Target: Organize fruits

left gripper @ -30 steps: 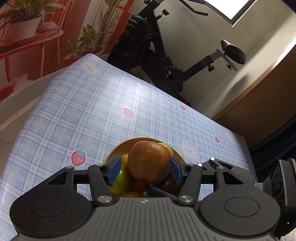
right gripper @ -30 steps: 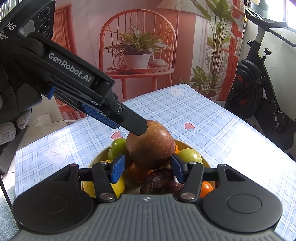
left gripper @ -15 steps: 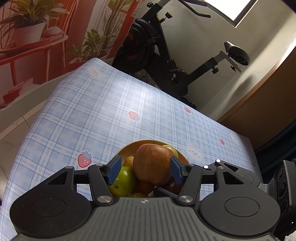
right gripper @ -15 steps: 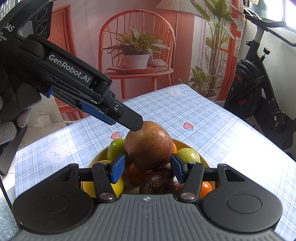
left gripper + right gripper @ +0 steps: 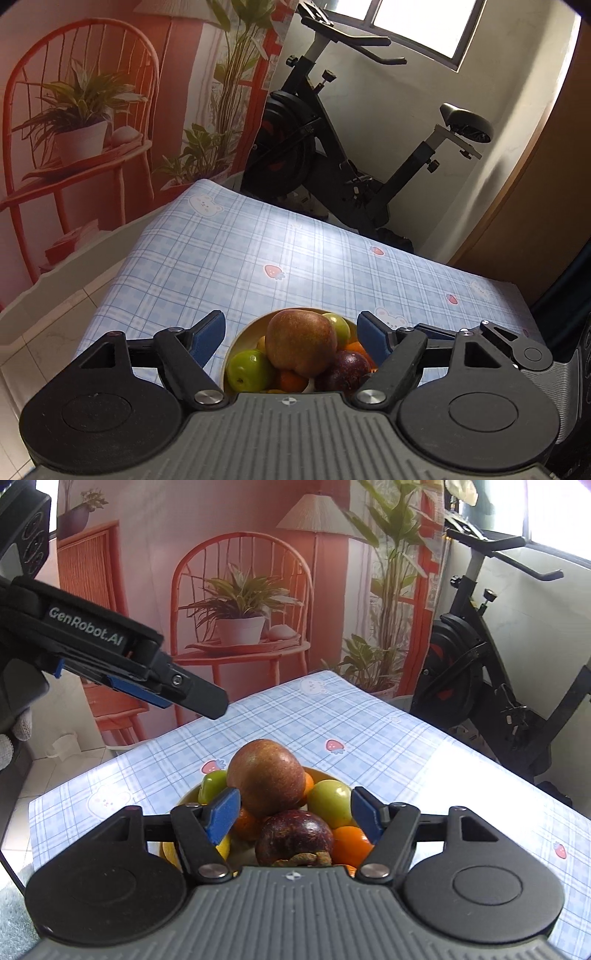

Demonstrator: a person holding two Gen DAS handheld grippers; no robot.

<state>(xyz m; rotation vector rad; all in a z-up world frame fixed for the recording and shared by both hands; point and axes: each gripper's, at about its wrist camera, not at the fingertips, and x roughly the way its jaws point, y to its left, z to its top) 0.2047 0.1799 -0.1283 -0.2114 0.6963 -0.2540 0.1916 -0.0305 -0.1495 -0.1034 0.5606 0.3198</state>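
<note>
1. Sitting on top of the heap, a large round red-and-yellow apple point(image 5: 266, 777) rests free in a shallow yellow bowl point(image 5: 246, 329) on the counter point(image 5: 258, 254), which wears a blue plaid cloth printed with strawberries and bears.
2. Around the apple lie two green apples point(image 5: 330, 802), a dark purple mangosteen point(image 5: 293, 836) at the near side, small oranges point(image 5: 349, 843) and a yellow fruit point(image 5: 223, 845) half hidden behind a pad.
3. The left gripper point(image 5: 291, 334) has just been opening; its blue-padded fingers point(image 5: 210, 334) now stand wide apart, clear of the big apple, which shows between them without touching either pad.
4. The right gripper point(image 5: 293, 812) has likewise just been opening; its fingers point(image 5: 221, 814) are spread, and no pad presses on any fruit.
5. In the right wrist view the left gripper's black arm juts in from the upper left, its tip hanging above and apart from the apple.
6. A gloved hand point(image 5: 14, 734) shows at that view's left edge.
7. A black exercise bike point(image 5: 343, 147) stands beyond the counter's far edge.
</note>
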